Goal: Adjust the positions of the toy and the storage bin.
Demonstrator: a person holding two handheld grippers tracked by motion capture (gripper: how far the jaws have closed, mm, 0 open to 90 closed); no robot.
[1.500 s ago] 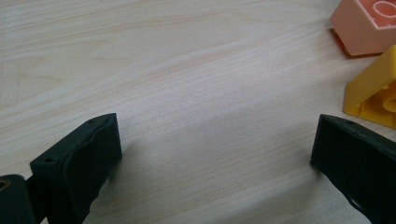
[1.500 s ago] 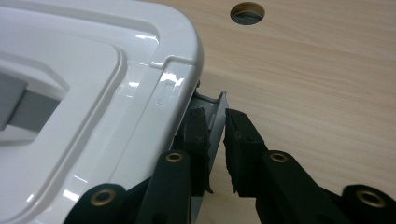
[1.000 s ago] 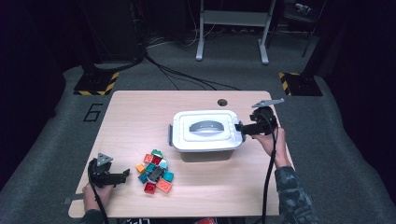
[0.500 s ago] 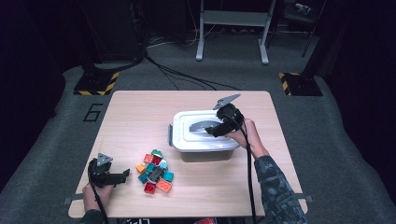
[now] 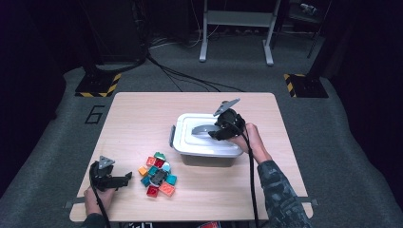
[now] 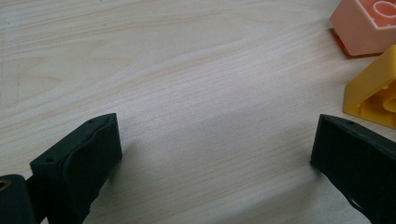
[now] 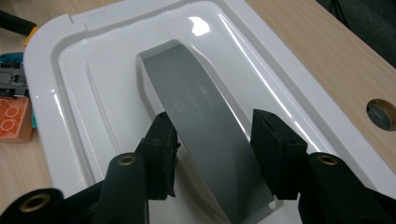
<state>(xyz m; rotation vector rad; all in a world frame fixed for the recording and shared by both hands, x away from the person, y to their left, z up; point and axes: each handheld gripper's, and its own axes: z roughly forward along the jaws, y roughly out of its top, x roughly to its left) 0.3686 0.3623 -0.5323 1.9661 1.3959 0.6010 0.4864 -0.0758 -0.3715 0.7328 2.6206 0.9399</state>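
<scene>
Right gripper (image 7: pixel 212 140) now over white box (image 5: pixel 190 142), off its right side; jaws just closing astride grey lid handle (image 7: pixel 201 112), pads near contact, for lid lift. Left gripper (image 6: pixel 219 154) spread, empty, parked beside blocks (image 5: pixel 157 173).

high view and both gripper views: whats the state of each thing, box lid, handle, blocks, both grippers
lid: on the white box, shut
grey handle: between the right gripper's jaws
right gripper: jaws just closing around the handle, small gaps at the pads
left gripper: open, low over bare table
toy blocks: loose pile on the table, outside the box
</scene>
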